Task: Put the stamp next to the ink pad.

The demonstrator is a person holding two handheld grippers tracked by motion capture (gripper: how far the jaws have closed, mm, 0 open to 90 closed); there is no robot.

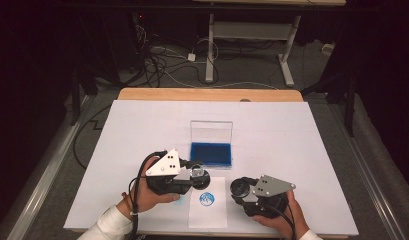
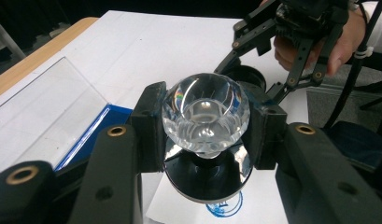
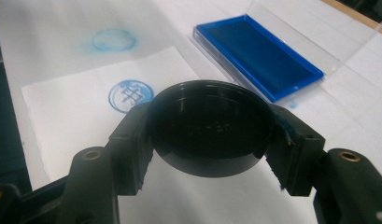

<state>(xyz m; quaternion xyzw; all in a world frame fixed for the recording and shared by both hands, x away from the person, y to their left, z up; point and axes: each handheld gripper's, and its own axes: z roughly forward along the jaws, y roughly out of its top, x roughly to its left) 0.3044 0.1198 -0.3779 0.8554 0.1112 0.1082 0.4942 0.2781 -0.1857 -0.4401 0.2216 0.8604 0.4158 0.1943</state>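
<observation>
My left gripper [image 1: 194, 176] is shut on a stamp [image 2: 205, 114] with a clear faceted knob and a round black base, held over the top edge of a white paper slip [image 1: 208, 212]. A blue round seal print [image 1: 207, 198] marks that slip; it also shows as the print [image 3: 131, 95] in the right gripper view. My right gripper [image 1: 240, 189] is shut on a round black cap [image 3: 209, 126], held low to the right of the slip. Behind both lies an open blue ink pad [image 1: 211, 154] with its clear lid [image 1: 211, 131] standing up.
A white sheet [image 1: 292, 150] covers the wooden table. A faint blue smudge [image 3: 114, 39] stains it left of the slip. Beyond the table's far edge are floor cables and a desk frame [image 1: 252, 35]. The sheet's left and right parts hold nothing.
</observation>
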